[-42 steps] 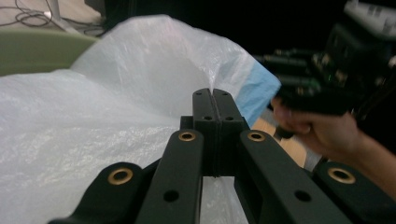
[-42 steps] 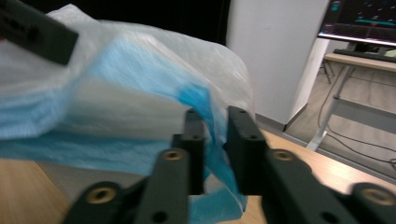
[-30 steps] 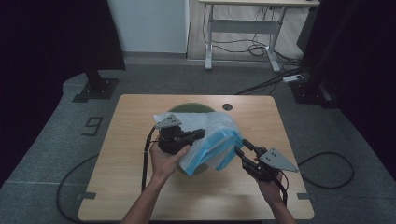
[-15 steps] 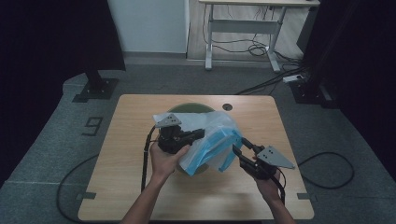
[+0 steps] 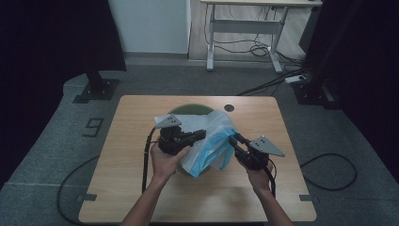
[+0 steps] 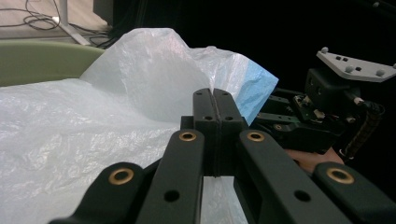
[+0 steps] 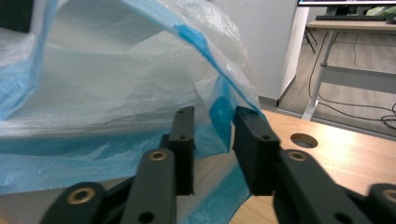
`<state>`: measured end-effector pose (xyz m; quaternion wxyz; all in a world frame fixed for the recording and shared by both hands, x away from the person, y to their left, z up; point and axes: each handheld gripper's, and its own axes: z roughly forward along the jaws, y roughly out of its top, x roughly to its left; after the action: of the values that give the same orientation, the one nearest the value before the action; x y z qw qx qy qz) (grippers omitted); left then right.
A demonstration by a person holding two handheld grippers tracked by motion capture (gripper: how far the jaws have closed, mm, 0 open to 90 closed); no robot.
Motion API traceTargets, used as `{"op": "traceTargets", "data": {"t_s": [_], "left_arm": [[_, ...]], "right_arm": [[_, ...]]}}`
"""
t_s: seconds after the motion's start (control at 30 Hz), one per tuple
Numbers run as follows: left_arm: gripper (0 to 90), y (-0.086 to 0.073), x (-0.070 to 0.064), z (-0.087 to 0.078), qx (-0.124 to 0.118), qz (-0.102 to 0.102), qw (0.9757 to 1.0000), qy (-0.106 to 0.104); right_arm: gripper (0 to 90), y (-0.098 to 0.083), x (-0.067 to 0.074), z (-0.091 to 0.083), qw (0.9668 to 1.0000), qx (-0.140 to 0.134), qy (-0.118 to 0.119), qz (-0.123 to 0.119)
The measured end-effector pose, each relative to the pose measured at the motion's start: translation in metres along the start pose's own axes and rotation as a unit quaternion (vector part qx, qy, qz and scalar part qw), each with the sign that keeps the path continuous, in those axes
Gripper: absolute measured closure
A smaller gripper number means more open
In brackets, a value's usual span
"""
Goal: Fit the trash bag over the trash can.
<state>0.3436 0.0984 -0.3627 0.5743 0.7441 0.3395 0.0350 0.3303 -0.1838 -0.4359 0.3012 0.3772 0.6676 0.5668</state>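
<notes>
A thin plastic bag, white with blue edges, lies bunched over a green round container at the middle of the table. My left gripper points right into the bag's white film; its jaws are pressed together, shut on the film. From the right, my right gripper reaches the bag's blue edge. Its jaws have just been closing, and a gap remains with the blue fold between the pads. The right gripper also shows beyond the bag in the left gripper view.
The wooden table has a round cable hole at the back, right of the container. Cables trail from both grippers over the front edge. A desk frame and floor cables stand beyond the table.
My right gripper has moved left, in toward the bag's blue edge, and its jaws have narrowed around that edge. The left gripper and its hold on the bag have stayed still.
</notes>
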Motion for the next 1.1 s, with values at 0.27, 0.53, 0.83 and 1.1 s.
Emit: {"op": "traceTargets", "data": {"t_s": [0.27, 0.53, 0.83, 1.1], "left_arm": [[89.7, 0.001, 0.004, -0.001, -0.009, -0.013, 0.9999, -0.007], [89.7, 0.006, 0.015, -0.007, -0.035, -0.022, 0.9991, 0.009], [89.7, 0.006, 0.029, -0.018, -0.059, -0.03, 0.9972, 0.036], [89.8, 0.001, 0.034, -0.032, -0.067, -0.028, 0.9963, 0.046]], "right_arm": [[88.4, 0.0, -0.002, 0.002, 0.9998, 0.008, 0.013, -0.009], [88.8, -0.003, -0.006, -0.011, 0.9993, 0.005, 0.014, -0.033], [88.8, -0.016, -0.01, -0.03, 0.9989, 0.003, 0.023, -0.04], [88.8, -0.023, -0.003, -0.053, 0.9986, -0.008, 0.027, -0.045]]}}
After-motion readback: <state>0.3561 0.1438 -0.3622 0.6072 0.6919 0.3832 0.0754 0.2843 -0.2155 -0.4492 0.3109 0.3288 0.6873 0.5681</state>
